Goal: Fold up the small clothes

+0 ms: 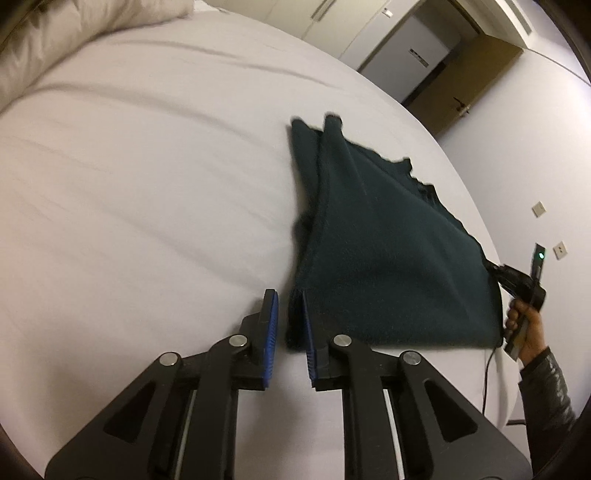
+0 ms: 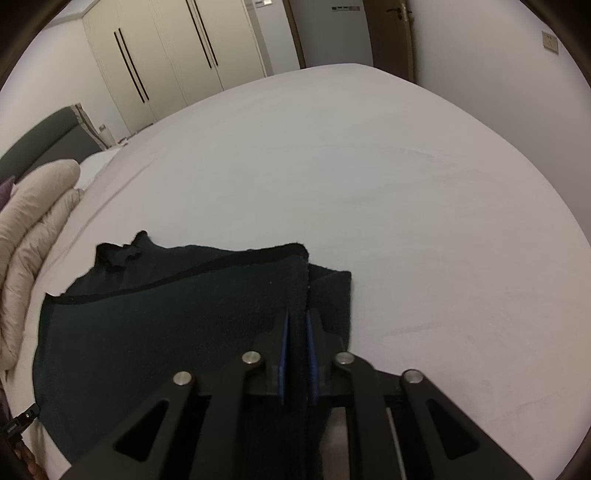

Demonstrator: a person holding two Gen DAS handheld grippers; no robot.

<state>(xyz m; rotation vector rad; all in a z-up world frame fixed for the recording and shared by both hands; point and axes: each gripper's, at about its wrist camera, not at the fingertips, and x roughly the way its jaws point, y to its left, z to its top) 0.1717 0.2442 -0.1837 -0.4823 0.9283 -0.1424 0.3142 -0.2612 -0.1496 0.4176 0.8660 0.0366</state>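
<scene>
A dark green garment (image 1: 388, 258) lies partly folded on the white bed (image 1: 147, 166). My left gripper (image 1: 290, 301) is open, with the garment's near left corner between its blue pads (image 1: 271, 321). My right gripper (image 2: 297, 321) is shut on the garment's edge (image 2: 184, 332); cloth runs between its blue pads. In the left wrist view the right gripper (image 1: 495, 267) shows at the garment's right corner, held by a hand.
A beige puffy jacket (image 2: 26, 236) lies at the bed's left; it also shows in the left wrist view (image 1: 55, 44). Wardrobes (image 2: 166, 55) and a door (image 2: 391, 33) stand beyond the bed. A cable (image 1: 485, 376) hangs below the right gripper.
</scene>
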